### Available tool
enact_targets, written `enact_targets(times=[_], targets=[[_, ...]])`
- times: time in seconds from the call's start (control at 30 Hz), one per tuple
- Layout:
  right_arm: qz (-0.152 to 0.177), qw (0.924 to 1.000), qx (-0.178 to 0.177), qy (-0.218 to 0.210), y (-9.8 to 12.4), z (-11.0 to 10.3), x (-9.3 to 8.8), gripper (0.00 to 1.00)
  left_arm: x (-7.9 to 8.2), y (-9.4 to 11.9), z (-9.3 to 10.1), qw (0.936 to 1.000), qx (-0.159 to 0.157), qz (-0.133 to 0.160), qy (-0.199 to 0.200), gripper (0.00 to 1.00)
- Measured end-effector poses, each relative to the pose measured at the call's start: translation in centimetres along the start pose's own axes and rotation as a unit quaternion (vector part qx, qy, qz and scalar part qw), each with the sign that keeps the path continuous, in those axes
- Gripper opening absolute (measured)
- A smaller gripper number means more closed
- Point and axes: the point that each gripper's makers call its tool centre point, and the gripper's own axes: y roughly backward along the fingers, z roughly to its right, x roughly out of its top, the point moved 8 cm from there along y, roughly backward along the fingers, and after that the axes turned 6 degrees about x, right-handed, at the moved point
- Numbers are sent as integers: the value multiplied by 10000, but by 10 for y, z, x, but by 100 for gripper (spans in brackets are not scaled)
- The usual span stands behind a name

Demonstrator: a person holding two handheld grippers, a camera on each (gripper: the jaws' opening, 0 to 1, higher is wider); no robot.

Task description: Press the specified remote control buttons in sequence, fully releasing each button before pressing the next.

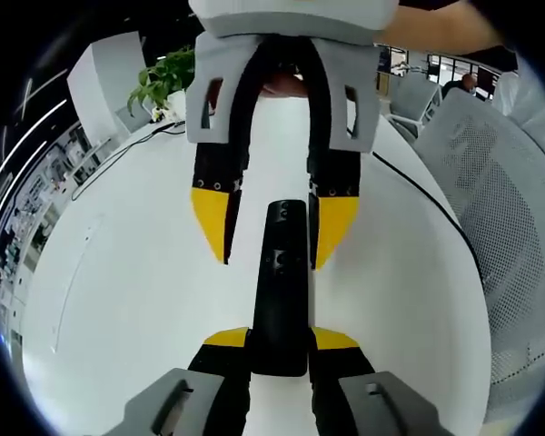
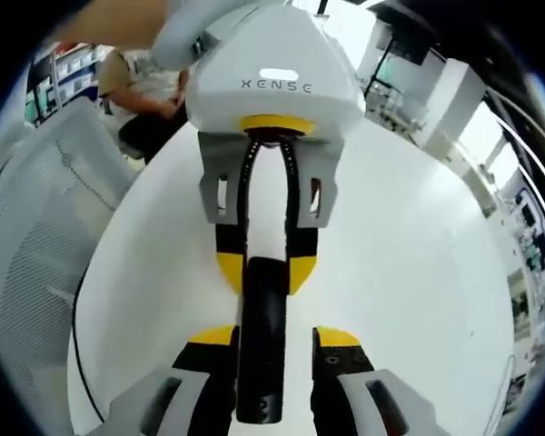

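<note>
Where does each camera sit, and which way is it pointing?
Left gripper view: on the left gripper, facing along its fingers over the black remote toward the right gripper; a person's arm shows.
Right gripper view: on the right gripper, facing the opposite way, toward the left gripper; an arm shows.
Shared: remote, both grippers, white table.

remote point(image 1: 280, 291) near end hidden btw jaws | btns too small to read | chair point(image 1: 504, 236) cut by edge | bg person point(image 2: 132, 86) blurred
</note>
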Motion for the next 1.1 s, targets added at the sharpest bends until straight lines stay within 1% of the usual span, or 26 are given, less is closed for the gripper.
enact_targets(times=[0.07, 0.1, 0.13, 0.4, 0.57, 0.87, 1.1], targets=[[30, 10000, -8, -37, 1, -1, -2, 28, 0, 0, 0, 10000, 0, -2, 0, 23], [47, 10000, -7, -78, 1, -2, -4, 28, 0, 0, 2, 10000, -73, 13, 49, 23], [58, 9999, -2, -103, 2, -2, -5, 28, 1, 0, 2, 10000, -77, 26, 12, 23], [255, 9991, -56, -328, 7, -5, -15, 29, 2, 1, 1, 10000, -53, 8, -47, 23], [386, 9983, -59, -438, 12, -7, -24, 30, 2, 0, 2, 10000, -37, -1, -47, 23], [407, 9971, -107, -641, 16, -11, -44, 30, 2, 0, 3, 10000, 0, 13, -45, 23], [461, 9963, -129, -718, 15, -14, -51, 30, 1, 0, 3, 10000, 13, 42, -36, 23]])
